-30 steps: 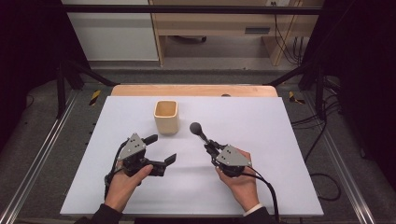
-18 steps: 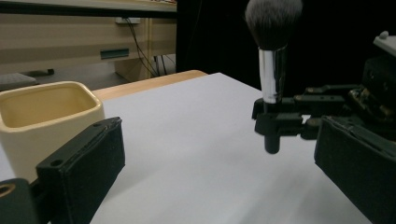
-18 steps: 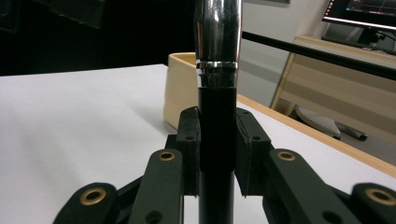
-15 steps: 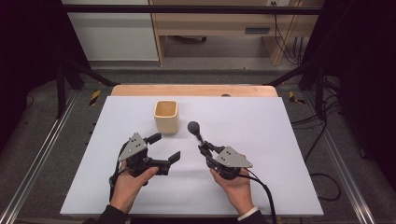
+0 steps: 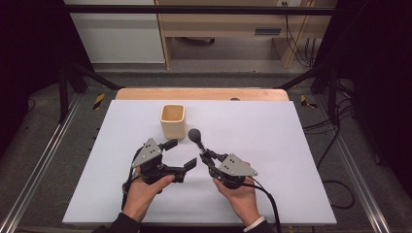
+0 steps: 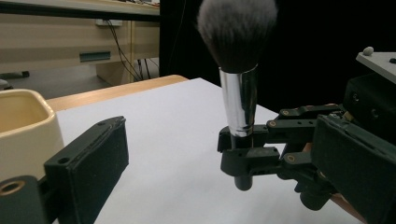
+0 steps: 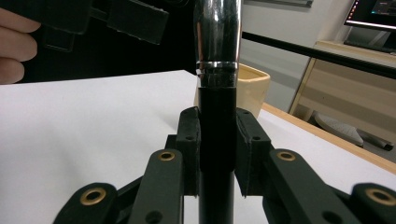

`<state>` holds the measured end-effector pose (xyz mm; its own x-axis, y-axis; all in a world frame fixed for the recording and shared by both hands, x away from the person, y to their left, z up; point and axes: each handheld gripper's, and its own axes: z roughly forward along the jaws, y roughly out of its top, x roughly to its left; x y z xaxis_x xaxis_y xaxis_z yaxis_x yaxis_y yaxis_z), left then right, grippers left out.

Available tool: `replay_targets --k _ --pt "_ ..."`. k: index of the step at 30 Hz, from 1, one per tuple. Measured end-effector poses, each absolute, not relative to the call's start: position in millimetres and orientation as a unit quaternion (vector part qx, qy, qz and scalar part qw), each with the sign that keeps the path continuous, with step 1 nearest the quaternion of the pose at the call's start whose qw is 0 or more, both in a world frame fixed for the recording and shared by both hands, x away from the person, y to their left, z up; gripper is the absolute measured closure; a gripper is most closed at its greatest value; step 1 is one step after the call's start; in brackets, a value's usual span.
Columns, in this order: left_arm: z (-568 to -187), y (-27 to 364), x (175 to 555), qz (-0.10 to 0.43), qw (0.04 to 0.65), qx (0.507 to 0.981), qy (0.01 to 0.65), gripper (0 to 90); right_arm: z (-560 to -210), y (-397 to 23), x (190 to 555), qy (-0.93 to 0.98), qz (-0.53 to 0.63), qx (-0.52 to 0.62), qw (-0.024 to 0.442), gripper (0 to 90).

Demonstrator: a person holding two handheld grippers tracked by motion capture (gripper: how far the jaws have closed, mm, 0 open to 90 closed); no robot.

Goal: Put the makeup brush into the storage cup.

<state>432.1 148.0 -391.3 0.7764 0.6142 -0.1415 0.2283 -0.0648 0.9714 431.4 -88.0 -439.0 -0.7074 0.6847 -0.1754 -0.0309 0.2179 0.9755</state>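
Note:
A makeup brush [image 5: 196, 134] with a dark fluffy head, a silver ferrule [image 6: 238, 100] and a black handle [image 7: 217, 140] stands upright above the white table. My right gripper [image 5: 206, 156] is shut on its handle, with both pads pressed to its sides [image 7: 217, 149]. My left gripper [image 5: 180, 154] sits just left of the brush, open, with nothing between its jaws. One of its fingers [image 6: 88, 158] rises at the lower left of the left gripper view. A cream square cup [image 5: 173, 121] stands behind the two grippers, close to the brush head.
The white sheet [image 5: 272, 145] covers the table, and a wooden edge [image 5: 204, 93] runs along its far side. Black frame rails and cables border the table. A hand [image 7: 16, 46] holding the left gripper shows in the right gripper view.
My right gripper has shifted a little to the left with the brush, which brings the brush head closer to the cup. The left gripper has stayed about where it was.

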Motion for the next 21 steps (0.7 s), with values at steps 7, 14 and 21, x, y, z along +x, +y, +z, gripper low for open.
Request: replay_targets --k 7,14,21 --pt "-389 139 433 0.166 0.623 0.702 0.301 12.2 -439 -86 429 0.72 0.58 0.226 0.307 74.5" --pt "-388 131 433 0.165 0.625 0.702 0.301 30.9 -439 -84 427 0.722 0.581 0.222 0.304 74.5" --pt "-393 131 435 0.146 0.633 0.696 0.307 45.2 -438 -81 426 0.723 0.584 0.219 0.298 74.5"
